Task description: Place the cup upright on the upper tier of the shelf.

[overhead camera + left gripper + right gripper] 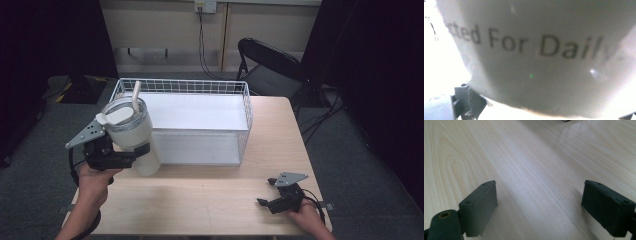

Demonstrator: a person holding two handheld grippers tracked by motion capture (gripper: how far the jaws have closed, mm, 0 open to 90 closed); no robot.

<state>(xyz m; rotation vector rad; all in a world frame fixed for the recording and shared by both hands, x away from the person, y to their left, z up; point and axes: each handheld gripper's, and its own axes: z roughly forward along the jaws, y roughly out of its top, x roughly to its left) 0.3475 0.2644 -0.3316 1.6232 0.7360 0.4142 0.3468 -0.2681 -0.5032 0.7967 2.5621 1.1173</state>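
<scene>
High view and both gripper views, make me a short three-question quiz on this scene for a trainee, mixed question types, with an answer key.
1. True or false: the left gripper is shut on the tumbler.
2. Where is the wire basket relative to the tumbler? A: behind and to its right. B: in front of it. C: on top of it.
3. Fill in: the right gripper, with jaws apart, holds ____ above the table.

Key: 1 true. 2 A. 3 nothing.
</scene>
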